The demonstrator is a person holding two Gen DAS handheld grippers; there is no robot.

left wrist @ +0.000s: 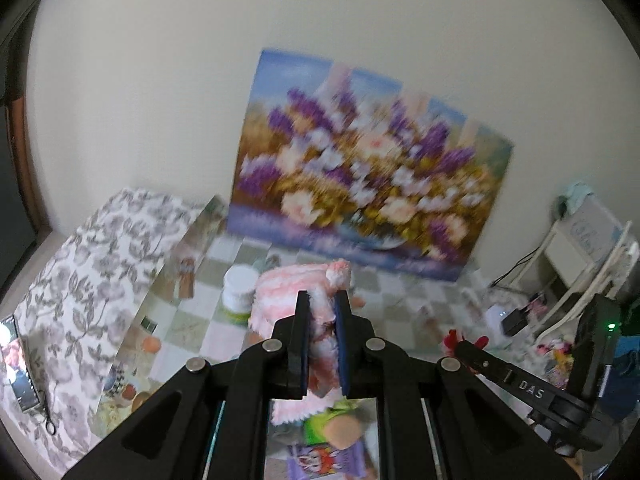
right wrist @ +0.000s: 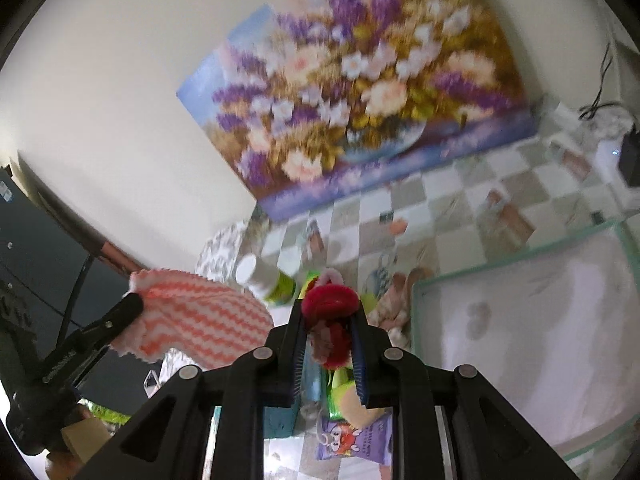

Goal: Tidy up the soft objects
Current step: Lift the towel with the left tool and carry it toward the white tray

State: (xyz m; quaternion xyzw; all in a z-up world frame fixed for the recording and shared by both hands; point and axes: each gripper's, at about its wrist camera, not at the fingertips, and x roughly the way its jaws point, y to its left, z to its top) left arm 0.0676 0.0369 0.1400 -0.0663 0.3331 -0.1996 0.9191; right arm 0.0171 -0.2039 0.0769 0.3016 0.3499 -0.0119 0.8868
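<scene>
Left gripper point(left wrist: 322, 334) clamped on pink-white zigzag fluffy cloth point(right wrist: 200, 320), held off checkered tabletop point(right wrist: 460, 216). Right gripper point(right wrist: 330, 344) clamped on red fuzzy scrunchie-like item point(right wrist: 330, 300), also aloft.

Progress, judged: two soft objects picked, neither placed; destination not evident, possibly pale tray point(right wrist: 520, 320) at right.

Count: cloth 1, red fuzzy item 1, white-lidded jar point(left wrist: 239, 292) 1, purple cartoon packet point(right wrist: 352, 444) 1, flower painting point(left wrist: 360, 168) 1 against wall. Green-tan item beneath jaws unclear.

A pink-and-white zigzag fluffy cloth point(left wrist: 280, 300) hangs bunched above the table; a red fuzzy scrunchie point(right wrist: 330, 300) sits lifted to its right.
</scene>
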